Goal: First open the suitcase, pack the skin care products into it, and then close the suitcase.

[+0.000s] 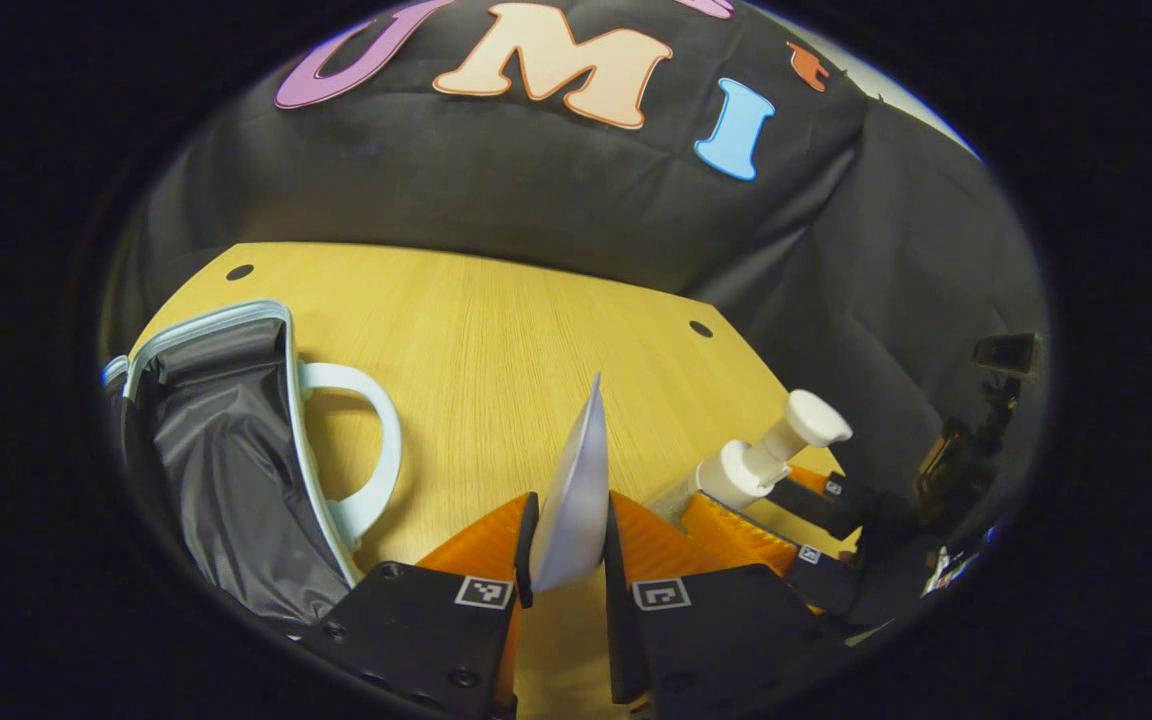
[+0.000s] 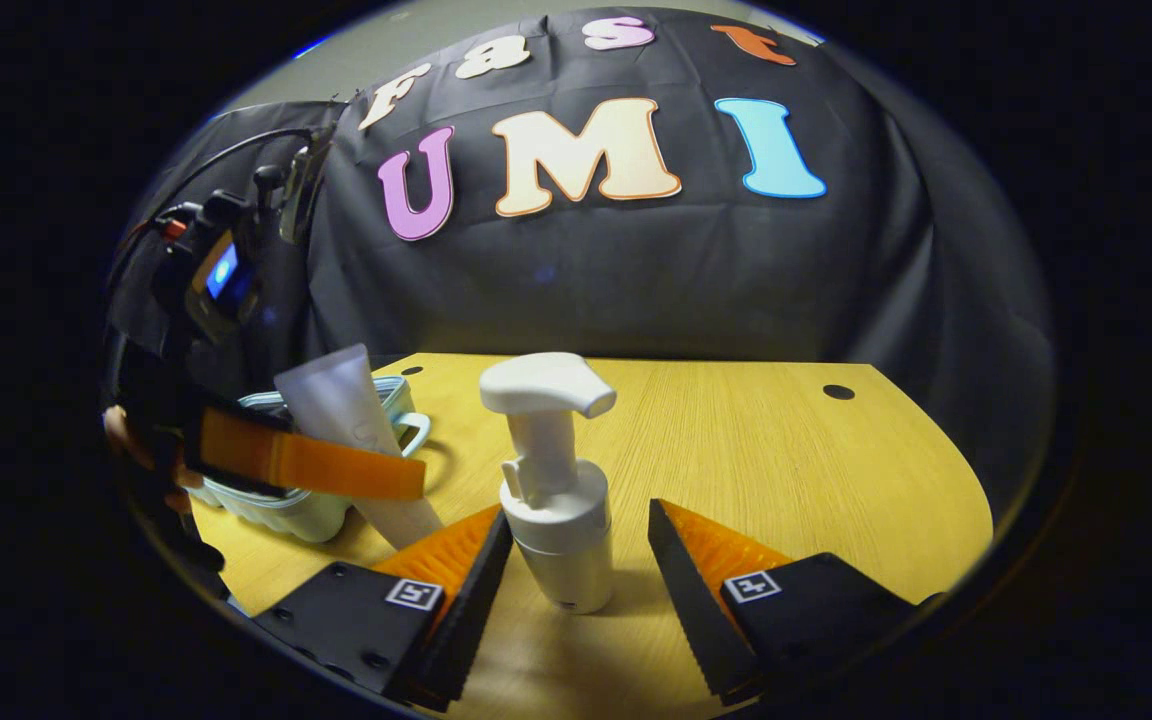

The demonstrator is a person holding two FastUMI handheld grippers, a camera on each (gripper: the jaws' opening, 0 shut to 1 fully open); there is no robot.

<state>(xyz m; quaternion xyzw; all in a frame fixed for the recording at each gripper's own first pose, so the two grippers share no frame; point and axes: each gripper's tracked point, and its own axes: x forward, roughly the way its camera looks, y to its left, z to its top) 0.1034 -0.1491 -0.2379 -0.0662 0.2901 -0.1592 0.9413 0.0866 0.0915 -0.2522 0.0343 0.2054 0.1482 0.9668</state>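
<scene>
My left gripper (image 1: 569, 500) is shut on a pale squeeze tube (image 1: 576, 480), seen edge-on and held above the wooden table (image 1: 496, 330). The small suitcase (image 1: 226, 450) lies open to its left, showing grey lining and a white handle (image 1: 376, 450). In the right gripper view, a white pump bottle (image 2: 556, 500) stands upright on the table between the fingers of my right gripper (image 2: 576, 520), which is open. Its left finger sits close to the bottle and the right one stands apart. Farther left there, the left gripper (image 2: 406, 478) holds the tube (image 2: 336, 400) in front of the suitcase (image 2: 296, 510).
A dark device on a stand (image 2: 221, 270) with cables hangs at the left of the booth wall. Bare wooden tabletop (image 2: 816, 470) stretches right of the bottle, with small round holes (image 2: 838, 392) near its back edge. The table's front edge lies just under both grippers.
</scene>
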